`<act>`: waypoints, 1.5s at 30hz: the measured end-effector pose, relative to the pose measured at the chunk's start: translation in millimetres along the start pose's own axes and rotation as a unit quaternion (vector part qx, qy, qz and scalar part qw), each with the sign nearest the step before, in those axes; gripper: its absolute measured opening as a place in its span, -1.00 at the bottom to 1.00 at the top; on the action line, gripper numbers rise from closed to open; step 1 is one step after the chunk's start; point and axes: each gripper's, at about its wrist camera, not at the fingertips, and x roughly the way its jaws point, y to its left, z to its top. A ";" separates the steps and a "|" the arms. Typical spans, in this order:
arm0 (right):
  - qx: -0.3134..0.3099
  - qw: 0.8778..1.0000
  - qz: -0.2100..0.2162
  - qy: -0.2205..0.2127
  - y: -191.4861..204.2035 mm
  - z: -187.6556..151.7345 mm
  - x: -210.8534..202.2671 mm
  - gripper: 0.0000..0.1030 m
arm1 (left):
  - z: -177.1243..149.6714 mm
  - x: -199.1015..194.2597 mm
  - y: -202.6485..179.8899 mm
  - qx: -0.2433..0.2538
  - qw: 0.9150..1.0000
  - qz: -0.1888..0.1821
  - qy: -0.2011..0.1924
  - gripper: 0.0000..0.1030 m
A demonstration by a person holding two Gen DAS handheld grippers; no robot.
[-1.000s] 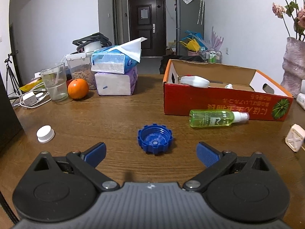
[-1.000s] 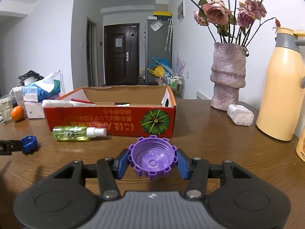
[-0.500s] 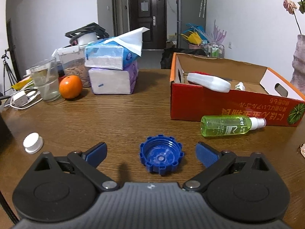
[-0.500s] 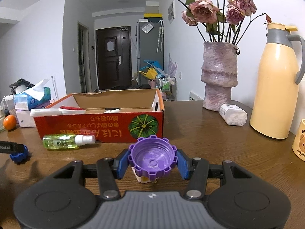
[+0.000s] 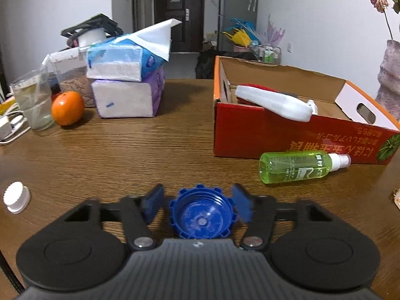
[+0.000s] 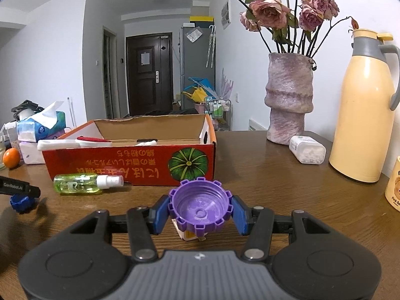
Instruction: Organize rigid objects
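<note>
Left gripper [image 5: 201,206] sits low at the bottom centre of its view, jaws narrowed around the blue cap [image 5: 202,216], which lies open side up on the worktop [image 5: 125,155]. The right pad looks to be at the cap's ridged edge; a sliver of gap shows on the left, so whether it is truly clamped I cannot tell.

Over in the right wrist view, the right gripper [image 6: 200,212] has its jaws pinching the purple cap [image 6: 200,208], hollow side up, both blue pads pressed against its toothed rim at lower centre. A small white and yellow object [image 6: 186,233] peeks out just beneath it; what it is cannot be made out.

The green spray bottle [image 5: 297,167] lies on its side just in front of the red cardboard box [image 5: 287,135], right of centre in the left view. A white bottle [image 5: 275,102] leans over the box's near wall. A white cap [image 5: 16,197] sits at the left edge, well apart. An orange [image 5: 67,108] and a stack of tissue packs [image 5: 127,85] fill the upper left.
</note>
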 end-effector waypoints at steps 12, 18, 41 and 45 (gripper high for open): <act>-0.002 1.000 0.005 -0.001 1.1 -0.7 -1.7 0.01 | -2.4 -9.5 1.1 -0.004 1.000 -0.001 -0.012 0.03; -0.002 1.000 0.009 -0.005 1.0 0.0 -4.7 0.01 | -4.2 -21.0 4.5 -0.017 1.000 0.006 -0.024 0.03; 0.001 0.999 0.033 -0.017 3.0 1.5 -18.2 0.01 | -23.2 -80.7 -20.6 -0.011 0.998 -0.009 -0.068 0.03; 0.001 0.999 0.040 -0.019 4.7 2.2 -21.4 0.01 | -26.1 -88.6 -28.6 -0.008 0.997 -0.015 -0.072 0.03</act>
